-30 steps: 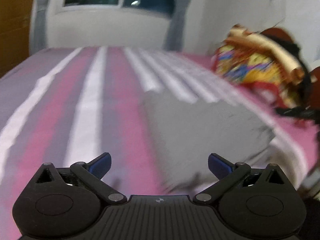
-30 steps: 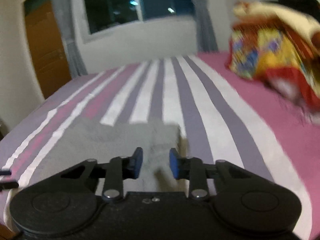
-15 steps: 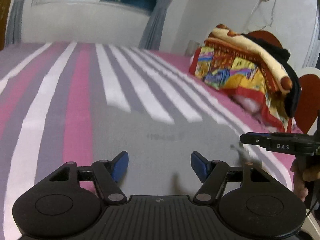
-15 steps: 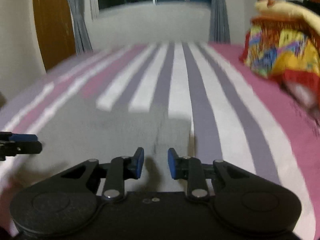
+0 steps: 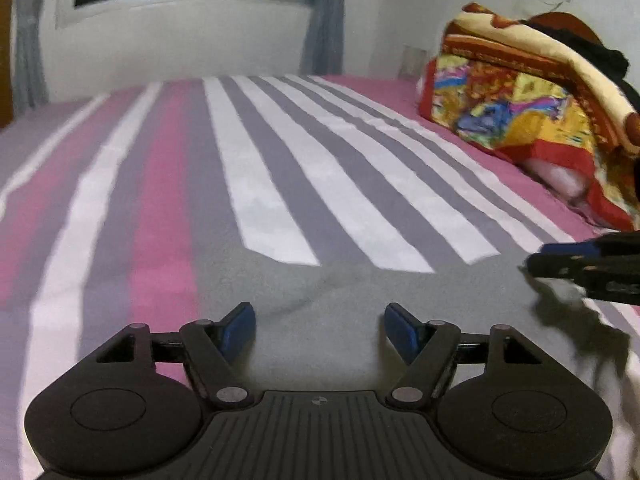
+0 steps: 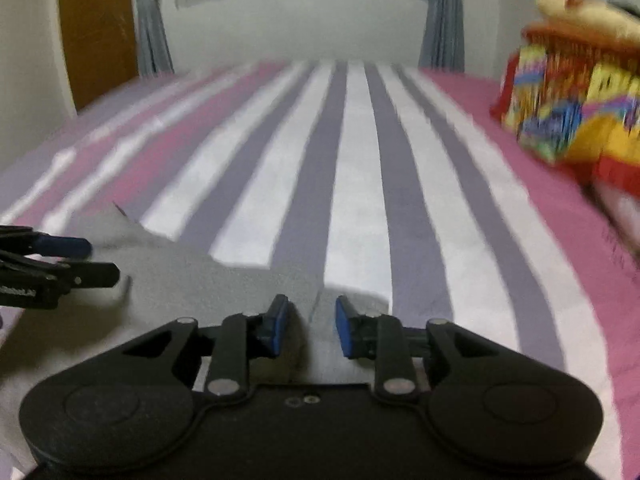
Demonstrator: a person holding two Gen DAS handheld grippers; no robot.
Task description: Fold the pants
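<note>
The grey pants (image 5: 360,300) lie flat on the striped bed, folded into a broad patch at the near edge; they also show in the right wrist view (image 6: 192,280). My left gripper (image 5: 320,330) is open and empty, low over the pants' near part. My right gripper (image 6: 308,326) is open with a narrow gap, nothing between its pads, over the pants' right edge. The right gripper shows at the right of the left wrist view (image 5: 580,268), and the left gripper at the left of the right wrist view (image 6: 60,264).
The bed sheet (image 5: 280,168) has pink, grey and white stripes. A colourful folded blanket pile (image 5: 532,92) sits at the right side of the bed, also in the right wrist view (image 6: 580,92). A wall with a window and curtains stands behind; a wooden door (image 6: 96,28) stands far left.
The left gripper's jaws have narrowed since a second ago, still open. Both grippers have shifted over the pants; the right one now sits at their right edge. Neither holds cloth.
</note>
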